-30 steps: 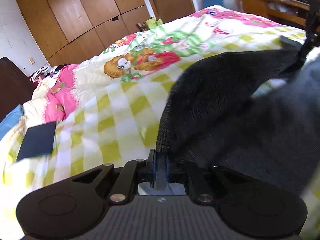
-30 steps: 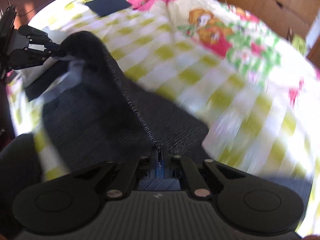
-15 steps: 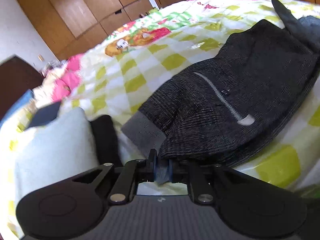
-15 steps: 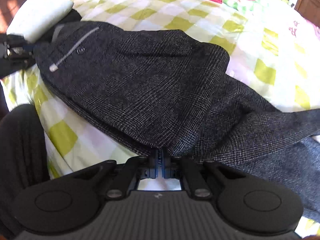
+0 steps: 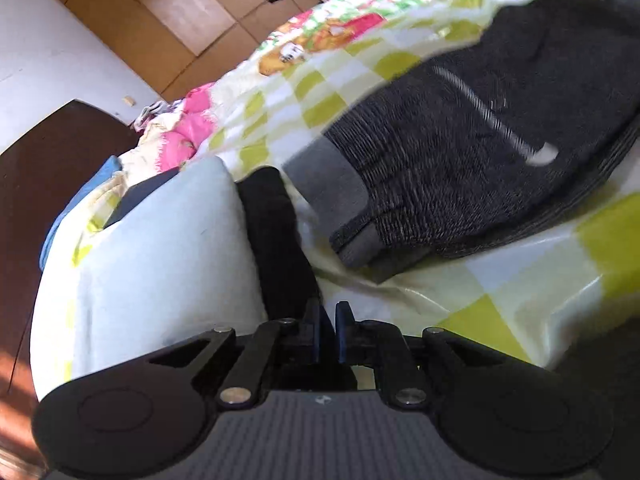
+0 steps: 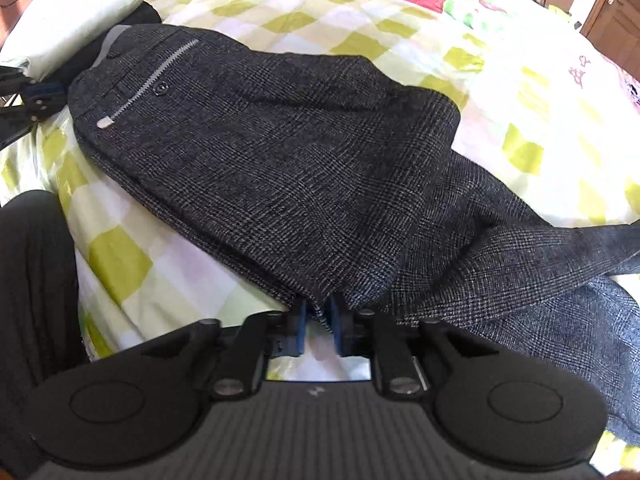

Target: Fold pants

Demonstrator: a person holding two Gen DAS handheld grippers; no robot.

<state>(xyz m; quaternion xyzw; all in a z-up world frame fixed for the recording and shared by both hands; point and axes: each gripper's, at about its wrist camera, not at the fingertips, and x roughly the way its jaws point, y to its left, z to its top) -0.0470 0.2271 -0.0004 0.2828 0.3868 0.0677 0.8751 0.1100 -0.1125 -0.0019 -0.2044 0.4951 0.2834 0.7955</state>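
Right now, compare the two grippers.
The left gripper is empty, with the pants lying clear ahead of it; the right gripper straddles the pants' edge. The left sits beside a pillow; the right sits far from it. Both have slightly parted jaws.

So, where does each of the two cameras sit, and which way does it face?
Left wrist: on the left gripper, low at the bed's edge, facing the waistband end of the pants; its jaws stand slightly apart, empty.
Right wrist: on the right gripper, facing across the pants toward the zipper; jaws apart around a fabric edge; the left gripper shows far left, and probably the person's dark leg.
Shared: pants, white cushion, checked bedspread.
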